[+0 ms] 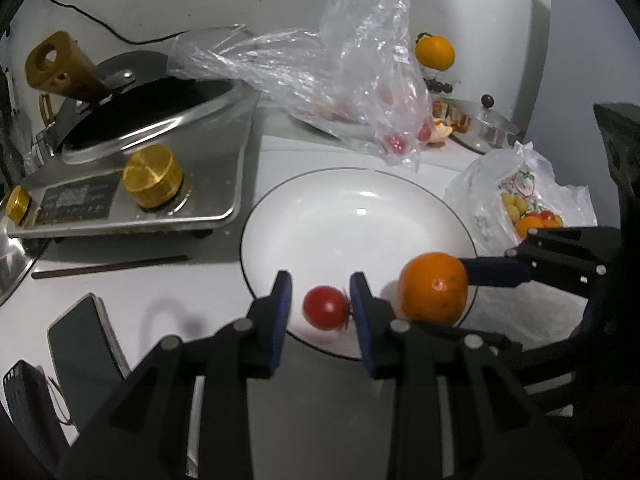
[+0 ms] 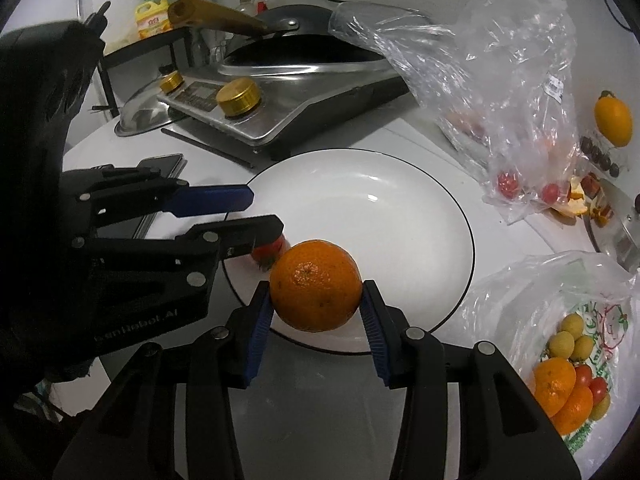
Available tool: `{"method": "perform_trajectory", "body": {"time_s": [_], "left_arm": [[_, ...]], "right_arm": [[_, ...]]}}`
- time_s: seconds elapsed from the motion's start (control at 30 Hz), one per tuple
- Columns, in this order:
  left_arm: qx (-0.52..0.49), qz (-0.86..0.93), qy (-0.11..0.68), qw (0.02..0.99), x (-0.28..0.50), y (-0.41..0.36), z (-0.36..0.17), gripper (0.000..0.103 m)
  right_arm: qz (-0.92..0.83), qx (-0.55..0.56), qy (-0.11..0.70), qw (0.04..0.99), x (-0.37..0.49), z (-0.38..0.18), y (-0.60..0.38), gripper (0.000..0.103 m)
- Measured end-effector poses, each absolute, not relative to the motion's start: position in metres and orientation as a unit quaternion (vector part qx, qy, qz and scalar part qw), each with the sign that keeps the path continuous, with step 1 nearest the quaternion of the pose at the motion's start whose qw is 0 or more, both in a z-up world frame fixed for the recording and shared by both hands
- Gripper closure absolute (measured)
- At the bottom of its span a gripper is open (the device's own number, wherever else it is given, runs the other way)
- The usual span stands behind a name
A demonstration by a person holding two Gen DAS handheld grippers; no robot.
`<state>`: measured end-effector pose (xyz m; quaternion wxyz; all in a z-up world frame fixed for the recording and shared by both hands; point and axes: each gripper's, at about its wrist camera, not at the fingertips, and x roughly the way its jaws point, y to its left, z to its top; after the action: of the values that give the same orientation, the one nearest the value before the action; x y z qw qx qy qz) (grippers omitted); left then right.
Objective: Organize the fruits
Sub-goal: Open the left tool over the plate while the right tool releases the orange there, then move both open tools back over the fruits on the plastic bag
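A white plate (image 1: 360,216) with a thin dark rim sits on the counter, and it also shows in the right wrist view (image 2: 380,216). My left gripper (image 1: 320,300) is open over the plate's near edge; a small red tomato (image 1: 326,307) lies on the plate between its fingers, touching the right one. My right gripper (image 2: 316,304) is shut on an orange (image 2: 316,285) and holds it over the plate's near rim. In the left wrist view the orange (image 1: 434,288) sits just right of the tomato. The tomato (image 2: 269,251) is partly hidden behind the left gripper (image 2: 256,216).
A clear bag (image 1: 340,80) with small tomatoes lies behind the plate. A printed bag (image 2: 568,356) with oranges, tomatoes and small yellow fruits sits at the right. A steel stove (image 1: 140,184) with a wok stands at the left. A phone (image 1: 86,344) lies near left. A loose orange (image 1: 435,53) rests far back.
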<state>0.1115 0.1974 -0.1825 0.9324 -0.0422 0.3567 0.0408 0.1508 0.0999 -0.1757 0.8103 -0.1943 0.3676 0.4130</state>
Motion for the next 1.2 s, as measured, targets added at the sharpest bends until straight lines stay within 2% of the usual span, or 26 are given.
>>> {"method": "perform_trajectory", "body": {"time_s": [0.07, 0.17, 0.3, 1.07, 1.17, 1.2], "left_arm": [[-0.043, 0.043, 0.356, 0.933, 0.109, 0.197, -0.181, 0.068], [-0.043, 0.047, 0.354, 0.933, 0.105, 0.197, -0.179, 0.066], [-0.045, 0.049, 0.347, 0.936, 0.100, 0.195, -0.175, 0.052], [-0.018, 0.025, 0.330, 0.943, 0.104, 0.124, -0.158, 0.049], [-0.012, 0.020, 0.330, 0.944, 0.106, 0.111, -0.156, 0.046], [-0.011, 0.019, 0.329, 0.944, 0.106, 0.108, -0.156, 0.041]], "right_arm": [[0.412, -0.195, 0.368, 0.810, 0.149, -0.176, 0.099, 0.056], [0.413, -0.192, 0.359, 0.815, 0.146, -0.173, 0.096, 0.048], [0.412, -0.188, 0.351, 0.819, 0.143, -0.169, 0.092, 0.048], [0.364, -0.148, 0.343, 0.854, 0.143, -0.157, -0.003, 0.048], [0.358, -0.142, 0.340, 0.858, 0.144, -0.155, -0.015, 0.048], [0.356, -0.140, 0.340, 0.859, 0.145, -0.154, -0.020, 0.048]]}}
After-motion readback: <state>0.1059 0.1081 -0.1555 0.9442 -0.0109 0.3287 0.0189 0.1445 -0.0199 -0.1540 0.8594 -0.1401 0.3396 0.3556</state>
